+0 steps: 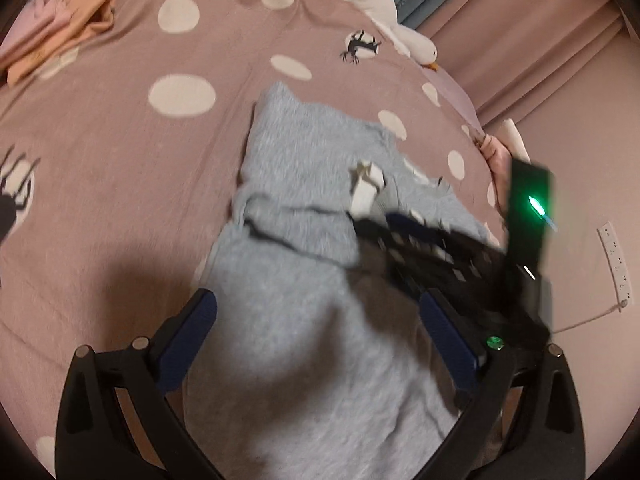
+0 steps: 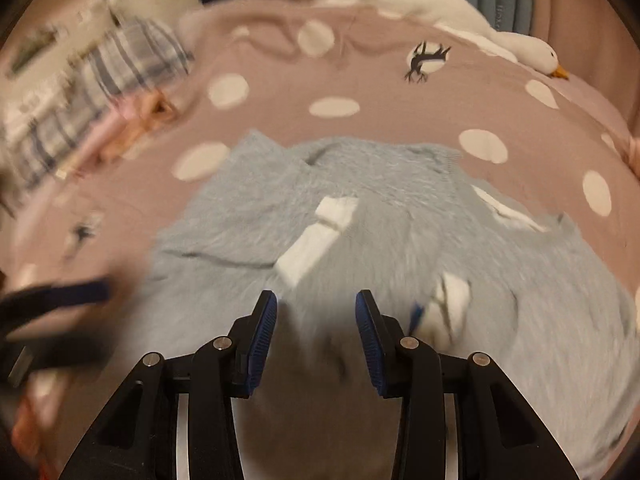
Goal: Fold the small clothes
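Observation:
A fuzzy grey-blue garment (image 1: 304, 280) (image 2: 380, 200) lies spread on the pink dotted bedspread (image 1: 120, 168) (image 2: 400, 112), with white labels (image 1: 366, 188) (image 2: 316, 240) showing on it. My left gripper (image 1: 320, 312) hangs over its near part with the jaws wide open and nothing between them. My right gripper (image 2: 316, 312) is partly open above the garment, with only shadowed fabric visible below the gap. In the left wrist view the right gripper (image 1: 420, 248) is a dark blur at the garment's right side. The left gripper (image 2: 60, 292) is a blur at the left edge of the right wrist view.
Folded orange and pink clothes (image 1: 60, 36) (image 2: 132, 128) lie at the far left, next to a plaid cloth (image 2: 132, 56). A white goose plush (image 1: 400, 36) (image 2: 440, 12) lies along the bed's far edge. Curtains (image 1: 540, 40) and a wall socket (image 1: 616, 260) are on the right.

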Available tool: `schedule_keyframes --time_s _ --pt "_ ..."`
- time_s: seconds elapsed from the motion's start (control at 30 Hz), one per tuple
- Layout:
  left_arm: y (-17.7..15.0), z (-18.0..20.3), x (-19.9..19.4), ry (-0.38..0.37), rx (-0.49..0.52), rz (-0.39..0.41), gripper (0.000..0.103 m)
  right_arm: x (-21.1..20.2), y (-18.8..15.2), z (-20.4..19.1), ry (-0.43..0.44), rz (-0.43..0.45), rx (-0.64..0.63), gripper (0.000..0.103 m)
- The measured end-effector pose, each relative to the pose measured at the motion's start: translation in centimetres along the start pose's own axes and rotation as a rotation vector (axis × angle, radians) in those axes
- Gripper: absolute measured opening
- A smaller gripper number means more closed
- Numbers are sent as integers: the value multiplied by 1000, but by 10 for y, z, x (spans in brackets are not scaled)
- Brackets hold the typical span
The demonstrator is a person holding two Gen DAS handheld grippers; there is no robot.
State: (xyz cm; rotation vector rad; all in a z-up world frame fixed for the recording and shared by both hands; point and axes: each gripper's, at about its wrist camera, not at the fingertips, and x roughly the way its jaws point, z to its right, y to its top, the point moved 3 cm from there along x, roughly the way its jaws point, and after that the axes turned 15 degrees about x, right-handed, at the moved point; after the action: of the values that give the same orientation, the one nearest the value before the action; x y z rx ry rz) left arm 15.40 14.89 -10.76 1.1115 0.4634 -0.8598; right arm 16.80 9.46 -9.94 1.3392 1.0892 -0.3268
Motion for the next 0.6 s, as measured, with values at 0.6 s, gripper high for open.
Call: schedule_keyframes --time_s 0.6 --pt "25 1 47 -123 -51 -12 102 -55 -29 162 359 58 726 14"
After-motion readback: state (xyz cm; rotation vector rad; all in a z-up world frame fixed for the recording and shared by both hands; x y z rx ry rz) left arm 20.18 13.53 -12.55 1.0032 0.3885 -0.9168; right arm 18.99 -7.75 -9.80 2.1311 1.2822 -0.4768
